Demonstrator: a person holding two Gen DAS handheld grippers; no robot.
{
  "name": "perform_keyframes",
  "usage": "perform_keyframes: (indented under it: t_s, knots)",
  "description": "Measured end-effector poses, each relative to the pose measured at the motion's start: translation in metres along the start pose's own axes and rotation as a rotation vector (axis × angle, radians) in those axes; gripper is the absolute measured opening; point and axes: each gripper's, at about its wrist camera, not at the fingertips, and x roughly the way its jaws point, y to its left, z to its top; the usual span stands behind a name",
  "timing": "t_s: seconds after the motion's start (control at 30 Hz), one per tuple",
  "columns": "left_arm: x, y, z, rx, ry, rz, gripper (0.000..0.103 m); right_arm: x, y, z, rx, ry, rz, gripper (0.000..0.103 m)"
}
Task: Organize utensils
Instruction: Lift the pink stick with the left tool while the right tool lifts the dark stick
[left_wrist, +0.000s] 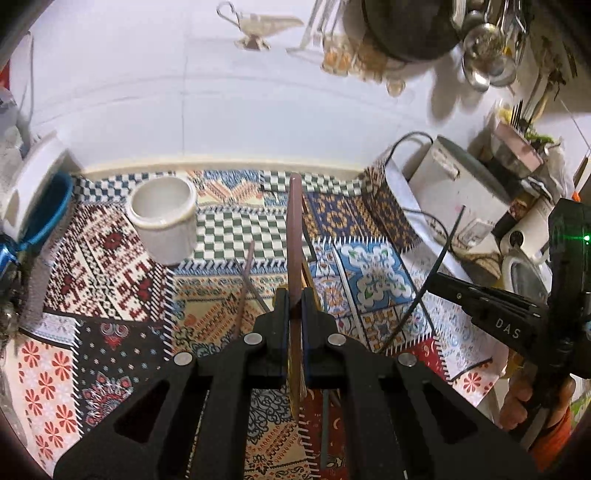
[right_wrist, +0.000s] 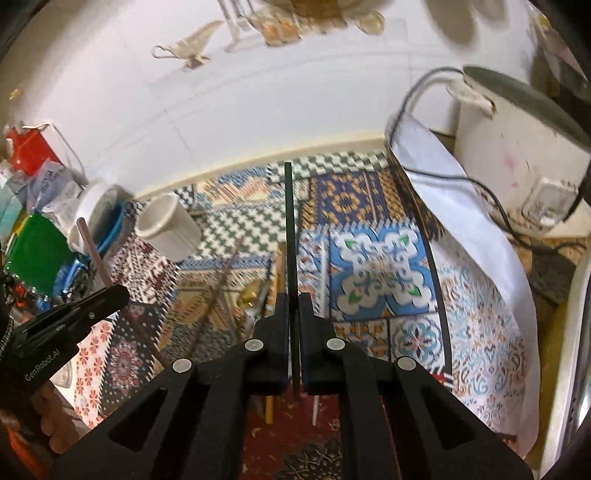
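Where the black plastic arms fill the bottom, the left gripper (left_wrist: 294, 306) pinches a flat brown stick (left_wrist: 294, 229), its lower end hidden. The right gripper (right_wrist: 294, 306) pinches a thin dark stick (right_wrist: 289, 221). More blurry sticks (right_wrist: 221, 284) lie on the patterned cloth (right_wrist: 373, 258). Beyond stands a smooth white cup (left_wrist: 164, 216).

Matte black plastic left gripper (left_wrist: 294, 308) with two angular fingers, blue-edged pads and round silver screw heads; white "GenRobot.AI" lettering on its side; matching black right gripper (right_wrist: 294, 308) with white "DAS" marking and a green light; orange sleeve cuff (left_wrist: 554, 430) at the wrist.
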Motion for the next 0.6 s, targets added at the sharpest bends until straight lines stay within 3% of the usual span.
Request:
perform_keyframes:
  t_s: [0.43, 0.6]
  knots:
    - [-0.040, 0.018, 0.033, -0.021, -0.158, 0.070, 0.005, -0.016, 0.042, 0.037, -0.138, -0.110, 0.086, 0.002]
    - [-0.049, 0.030, 0.040, -0.042, -0.195, 0.108, 0.005, 0.001, 0.050, 0.040, -0.195, -0.072, 0.097, 0.002]
